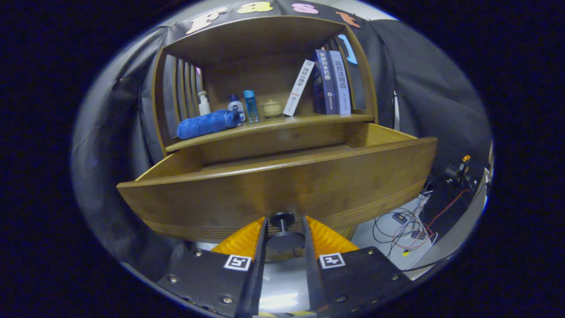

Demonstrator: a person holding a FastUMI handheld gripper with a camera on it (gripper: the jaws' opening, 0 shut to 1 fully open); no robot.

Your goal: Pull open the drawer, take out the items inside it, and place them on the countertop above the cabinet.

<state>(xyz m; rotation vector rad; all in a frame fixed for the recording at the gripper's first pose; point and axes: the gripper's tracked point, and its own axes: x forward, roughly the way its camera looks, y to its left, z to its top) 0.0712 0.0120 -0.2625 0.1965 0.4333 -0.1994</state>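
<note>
Gripper view of a wooden cabinet with its drawer pulled out. The gripper (pixel 284 232) has its jaws set narrowly apart, one on each side of the dark round knob (pixel 282 219) on the drawer front; the knob and its flared base sit in the gap between them. Whether both fingers (pixel 245 238) actually press on the knob cannot be told, since a thin gap seems to show on each side.

The drawer (pixel 282 185) stands well out from the cabinet, its broad curved front just above the knob and its two side walls running back from the front to the cabinet body. The inside of the drawer is hidden behind the front panel, so its contents cannot be seen.

Above the drawer lies the worktop (pixel 273 128), a wooden ledge under a hooded shelf frame. On it, left of the knob's line, lies a rolled blue towel (pixel 207 123); behind the towel stand a white pump bottle (pixel 203 104), a small white bottle with a blue cap (pixel 236 107) and a clear blue bottle (pixel 250 106). A small pale lidded pot (pixel 271 108) stands roughly above the knob. To the right of the pot a white book (pixel 299 88) leans against two upright dark books (pixel 331 81).

Right of the drawer and below it, loose cables (pixel 410 225) lie on the floor.
</note>
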